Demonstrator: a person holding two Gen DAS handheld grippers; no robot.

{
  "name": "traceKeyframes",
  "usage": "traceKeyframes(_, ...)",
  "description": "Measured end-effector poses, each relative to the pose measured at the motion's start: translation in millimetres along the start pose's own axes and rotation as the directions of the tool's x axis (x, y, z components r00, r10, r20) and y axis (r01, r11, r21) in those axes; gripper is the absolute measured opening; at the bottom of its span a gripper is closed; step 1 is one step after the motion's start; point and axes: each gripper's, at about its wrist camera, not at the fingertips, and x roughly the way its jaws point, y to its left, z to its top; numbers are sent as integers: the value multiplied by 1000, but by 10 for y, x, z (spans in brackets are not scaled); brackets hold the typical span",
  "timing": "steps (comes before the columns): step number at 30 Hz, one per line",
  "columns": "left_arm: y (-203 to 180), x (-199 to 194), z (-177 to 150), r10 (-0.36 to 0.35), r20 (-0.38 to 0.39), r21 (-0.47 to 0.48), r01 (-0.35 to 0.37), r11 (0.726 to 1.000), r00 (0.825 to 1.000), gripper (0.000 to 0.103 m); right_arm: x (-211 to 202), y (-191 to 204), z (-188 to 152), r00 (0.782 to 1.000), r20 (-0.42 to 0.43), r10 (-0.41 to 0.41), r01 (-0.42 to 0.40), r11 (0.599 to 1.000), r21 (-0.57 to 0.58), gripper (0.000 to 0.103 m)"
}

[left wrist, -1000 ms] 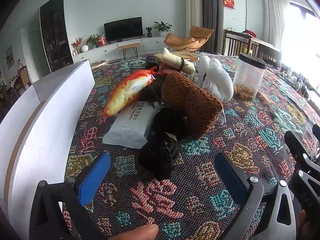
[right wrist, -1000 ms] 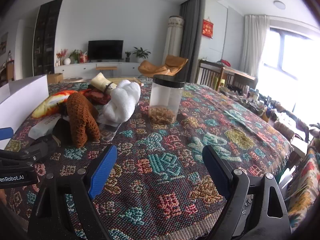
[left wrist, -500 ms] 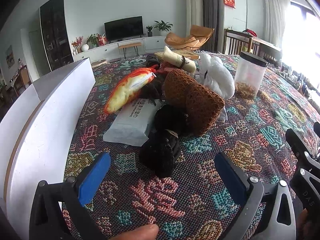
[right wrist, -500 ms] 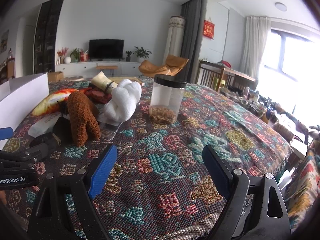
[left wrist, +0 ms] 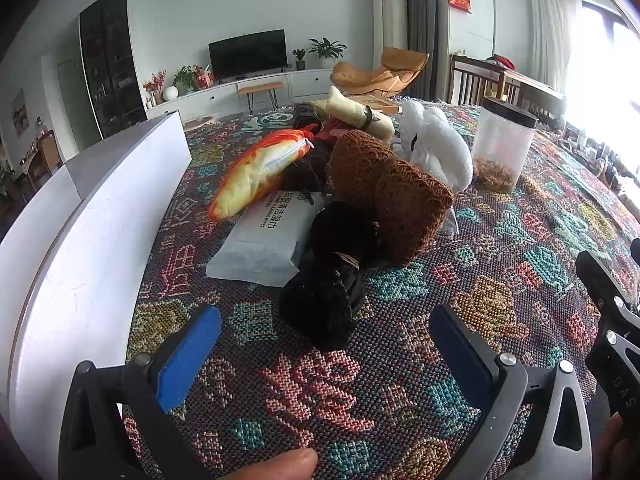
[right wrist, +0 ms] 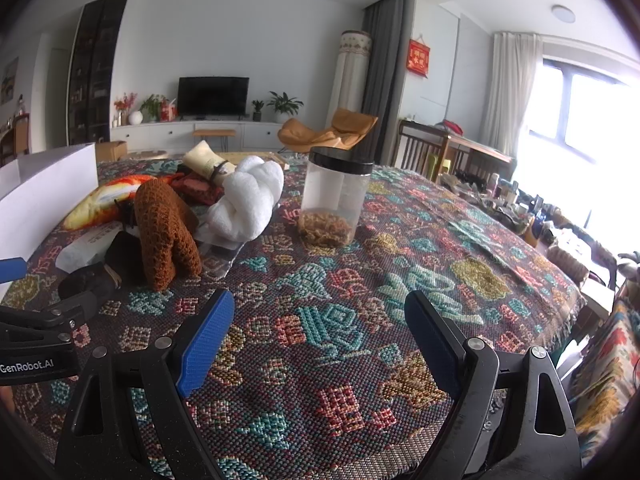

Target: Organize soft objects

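Observation:
A heap of soft things lies on the patterned tablecloth [left wrist: 500, 280]. Nearest is a black knitted bundle [left wrist: 328, 300], then a brown crochet piece [left wrist: 396, 196], a white fluffy knot [left wrist: 436, 148], an orange-yellow zip pouch [left wrist: 260, 172], a cream roll [left wrist: 360, 114] and a grey wipes pack [left wrist: 268, 232]. My left gripper [left wrist: 320, 356] is open and empty, just short of the black bundle. My right gripper [right wrist: 316, 340] is open and empty over bare cloth, right of the brown piece [right wrist: 164, 228] and the white knot [right wrist: 248, 196].
A white open box [left wrist: 80, 248] stands along the left of the heap; its wall also shows in the right wrist view [right wrist: 44, 196]. A clear jar with a black lid [left wrist: 502, 148] stands right of the heap [right wrist: 334, 200]. The table edge drops off at the right [right wrist: 576, 304].
Both views have shifted only slightly; the left gripper has eased a little back from the heap. Both grippers stay open and nothing on the table has moved.

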Motion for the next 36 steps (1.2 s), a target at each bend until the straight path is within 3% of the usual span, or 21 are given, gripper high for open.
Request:
traceKeyframes(14, 51, 102, -109, -7, -32, 0, 7, 1000, 999, 103, 14, 53, -14, 1000, -4, -9, 9, 999, -31, 89)
traceKeyframes(20, 73, 347, -241, 20, -107, 25, -18, 1000, 994, 103, 30, 69, -17, 1000, -10, -4, 4, 999, -41, 89)
traceKeyframes(25, 157, 417, -232, -12, -142, -19, 9, 1000, 990, 103, 29, 19, -11, 1000, -10, 7, -7, 1000, -19, 89)
traceKeyframes(36, 159, 440, -238, -19, -145, -38, 13, 999, 989, 103, 61, 6, -5, 999, -27, 35, -35, 999, -9, 89)
